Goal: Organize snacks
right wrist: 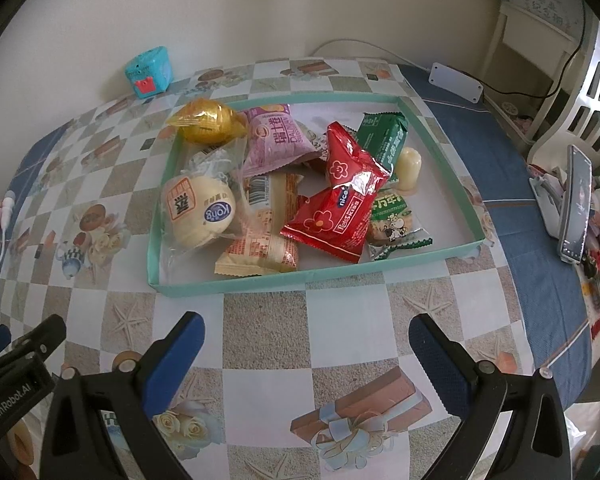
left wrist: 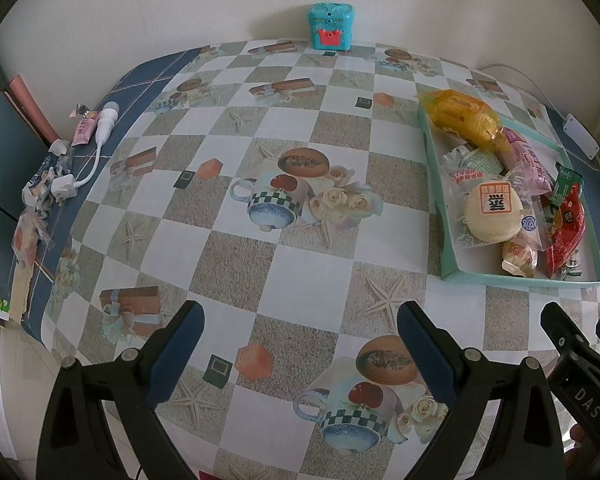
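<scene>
A shallow teal tray [right wrist: 236, 283] on the checked tablecloth holds several wrapped snacks: a round bun [right wrist: 198, 210], a yellow pack [right wrist: 208, 122], a purple pack [right wrist: 274, 136], a red pack [right wrist: 340, 200], a green pack [right wrist: 382, 134] and an orange pack [right wrist: 260, 252]. The tray also shows at the right of the left wrist view [left wrist: 446, 248]. My right gripper [right wrist: 306, 354] is open and empty, just in front of the tray. My left gripper [left wrist: 300, 340] is open and empty over bare tablecloth, left of the tray.
A turquoise toy box [left wrist: 330, 26] stands at the table's back edge. A white cable and plug [left wrist: 100, 136] and small wrappers [left wrist: 84, 128] lie at the left edge. A phone on a stand [right wrist: 576, 204] and clutter sit at the right.
</scene>
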A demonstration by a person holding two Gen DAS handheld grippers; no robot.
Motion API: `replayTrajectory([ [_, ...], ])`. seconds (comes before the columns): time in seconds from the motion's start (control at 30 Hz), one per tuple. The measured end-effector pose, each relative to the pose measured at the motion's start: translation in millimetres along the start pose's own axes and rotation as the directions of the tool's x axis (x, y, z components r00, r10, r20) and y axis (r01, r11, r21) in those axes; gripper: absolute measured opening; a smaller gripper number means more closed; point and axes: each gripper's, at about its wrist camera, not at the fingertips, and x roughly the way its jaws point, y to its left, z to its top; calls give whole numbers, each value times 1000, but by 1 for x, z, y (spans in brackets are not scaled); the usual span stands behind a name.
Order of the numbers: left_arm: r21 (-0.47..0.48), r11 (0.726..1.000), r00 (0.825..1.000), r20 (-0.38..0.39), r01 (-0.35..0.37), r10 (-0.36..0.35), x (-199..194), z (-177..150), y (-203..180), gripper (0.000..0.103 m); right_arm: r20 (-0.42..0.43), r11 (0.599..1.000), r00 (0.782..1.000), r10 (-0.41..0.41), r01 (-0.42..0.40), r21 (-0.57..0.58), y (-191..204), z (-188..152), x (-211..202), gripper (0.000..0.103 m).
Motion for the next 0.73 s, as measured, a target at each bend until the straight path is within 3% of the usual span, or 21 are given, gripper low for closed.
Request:
replayTrajectory([
  [0.53, 4, 999, 998, -23, 50, -50, 3, -2, -1, 97, 1, 1000, 1000, -2, 2, 4, -2, -1, 1, 103],
  [0.73, -3, 999, 999, 5, 49, -49, -3, -1, 2, 97, 1, 1000, 1000, -2, 2, 4, -2, -1, 1, 103],
])
